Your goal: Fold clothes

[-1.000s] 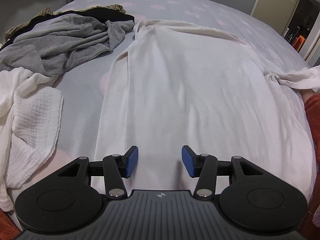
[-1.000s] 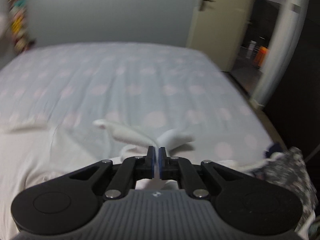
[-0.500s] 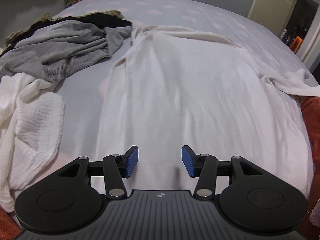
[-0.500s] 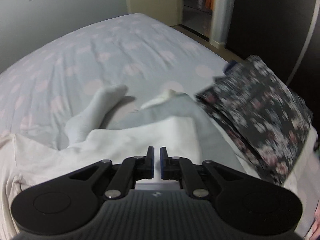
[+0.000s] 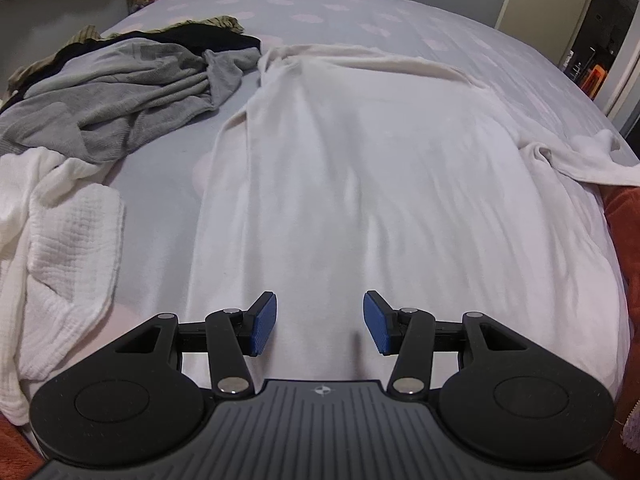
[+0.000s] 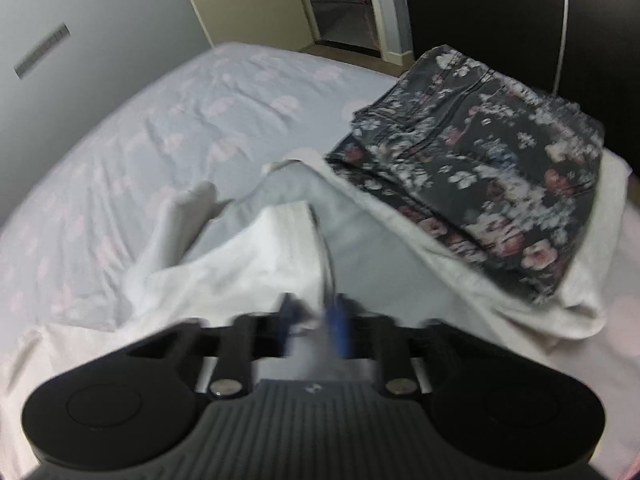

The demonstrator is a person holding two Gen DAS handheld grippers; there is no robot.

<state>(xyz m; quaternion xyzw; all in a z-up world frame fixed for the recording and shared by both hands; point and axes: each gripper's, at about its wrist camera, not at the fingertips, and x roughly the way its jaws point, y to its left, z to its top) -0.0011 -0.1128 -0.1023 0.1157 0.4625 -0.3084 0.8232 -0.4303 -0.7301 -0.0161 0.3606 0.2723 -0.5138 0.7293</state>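
Swinging toward the bed's right edge, the right gripper is opening, nothing between its jaws. The left gripper hovers parted. The white garment lies spread mid-bed; next, pinch its sleeve.

Gripper: my left gripper sits at bottom centre, blue pads apart, nothing between them.
Main garment: I see a white garment spread flat up the middle of the frame, one sleeve bunched at right.
Bed: the pale dotted sheet fills the top.
Pile: a grey top over dark clothes, upper left.
Left edge: a white textured cloth, crumpled.
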